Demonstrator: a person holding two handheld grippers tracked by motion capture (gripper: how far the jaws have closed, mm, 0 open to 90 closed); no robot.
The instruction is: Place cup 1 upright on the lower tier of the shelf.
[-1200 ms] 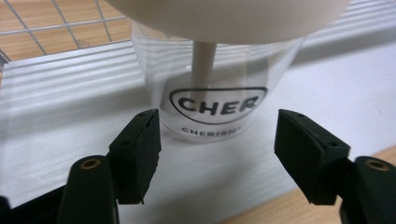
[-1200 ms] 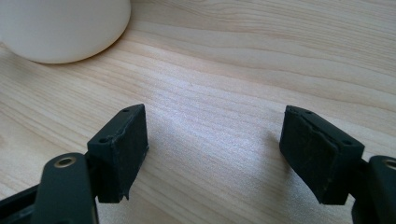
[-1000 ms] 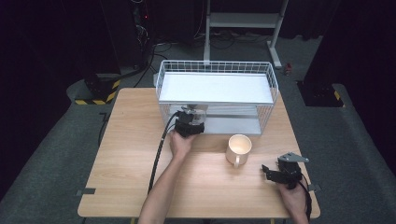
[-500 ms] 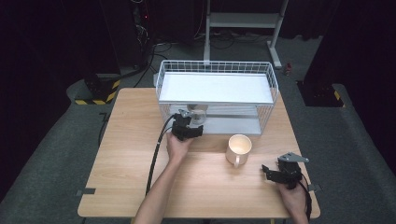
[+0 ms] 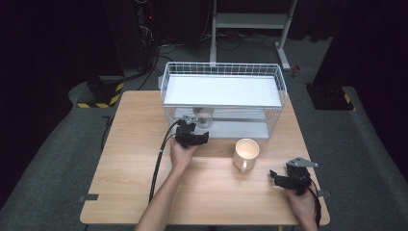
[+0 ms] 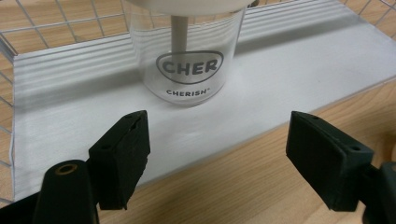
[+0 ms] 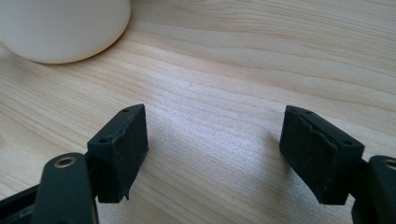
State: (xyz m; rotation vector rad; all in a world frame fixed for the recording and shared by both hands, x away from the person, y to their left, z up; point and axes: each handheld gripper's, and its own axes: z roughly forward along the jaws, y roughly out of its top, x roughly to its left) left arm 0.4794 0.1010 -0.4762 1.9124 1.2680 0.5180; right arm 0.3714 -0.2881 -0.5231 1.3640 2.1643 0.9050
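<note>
Left gripper [image 5: 199, 138]: held by the person's left hand [image 5: 180, 155] at the front edge of the wire basket, jaws spread wide with nothing between them; its cable trails back along the desk
Glass jar [image 6: 187, 51]: clear, printed "CHER" and "CHERISH", upright on the white lower shelf [image 6: 289, 79] inside the basket, just beyond the left gripper's open jaws and apart from them; a pale stem shows inside it
Wire basket [image 5: 223, 70]: white, at the far middle of the desk, with a white upper shelf above the lower one
Desk [image 5: 130, 159]: light wood grain
Mug [image 5: 245, 154]: cream, upright on the desk in front of the basket, between the two grippers, handle toward the person
Right gripper [image 5: 275, 178]: in the person's right hand near the desk's front right corner, low over bare wood, jaws wide apart and empty, the mug close ahead
</note>
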